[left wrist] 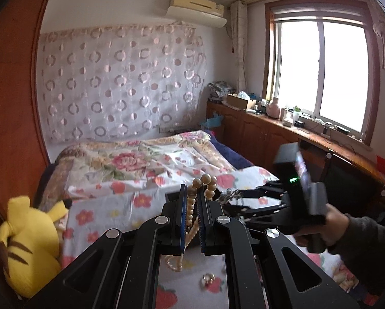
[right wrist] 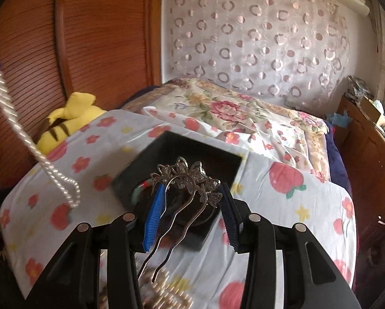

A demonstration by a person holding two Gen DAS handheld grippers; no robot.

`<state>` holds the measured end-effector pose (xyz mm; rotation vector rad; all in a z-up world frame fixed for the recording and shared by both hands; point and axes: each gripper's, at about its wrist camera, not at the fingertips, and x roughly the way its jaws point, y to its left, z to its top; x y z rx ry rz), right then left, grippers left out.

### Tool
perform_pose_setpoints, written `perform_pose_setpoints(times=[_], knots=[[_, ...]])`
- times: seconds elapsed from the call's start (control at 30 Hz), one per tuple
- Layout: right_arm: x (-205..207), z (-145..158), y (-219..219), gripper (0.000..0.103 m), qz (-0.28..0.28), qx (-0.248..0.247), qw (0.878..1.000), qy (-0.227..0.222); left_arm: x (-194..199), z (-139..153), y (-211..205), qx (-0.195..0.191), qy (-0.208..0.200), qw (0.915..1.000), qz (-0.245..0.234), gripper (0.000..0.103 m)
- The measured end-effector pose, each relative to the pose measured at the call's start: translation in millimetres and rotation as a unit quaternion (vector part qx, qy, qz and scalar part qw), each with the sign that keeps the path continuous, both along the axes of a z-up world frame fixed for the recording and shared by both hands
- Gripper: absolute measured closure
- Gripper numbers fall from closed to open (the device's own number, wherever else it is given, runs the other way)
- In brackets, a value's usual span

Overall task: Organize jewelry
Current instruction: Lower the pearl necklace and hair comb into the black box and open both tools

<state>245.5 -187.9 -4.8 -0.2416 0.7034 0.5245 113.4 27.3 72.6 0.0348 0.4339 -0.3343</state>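
Both jaws are clenched: the left gripper pinches a wooden-bead necklace, the right gripper grasps a silver flowered hairpin above the black square box on the bed. Lowering the hairpin flat inside looks wise, prongs clear of the rim.

Bedroom: bed, bright window, wood cabinets.

A home bedroom: bed, wardrobe, curtained window.
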Motion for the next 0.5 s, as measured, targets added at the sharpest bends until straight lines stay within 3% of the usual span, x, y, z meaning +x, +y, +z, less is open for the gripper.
perform_pose_setpoints(times=[0.2, 0.3, 0.37, 0.5], knots=[[33, -21, 9, 0.057, -0.024, -0.012, 0.999, 0.018, 20, 19, -13, 0.016, -0.009, 0.9998, 0.006, 0.097], [37, -28, 11, 0.055, -0.031, -0.011, 0.999, 0.019, 29, 24, -19, 0.025, -0.011, 0.9996, 0.011, 0.097], [38, -29, 10, 0.048, -0.033, -0.012, 0.999, 0.017, 37, 27, -20, 0.025, -0.008, 0.9996, 0.014, 0.097], [34, -25, 1, 0.047, -0.031, 0.001, 0.999, 0.014, 51, 27, -27, 0.026, 0.001, 0.9995, 0.016, 0.097]])
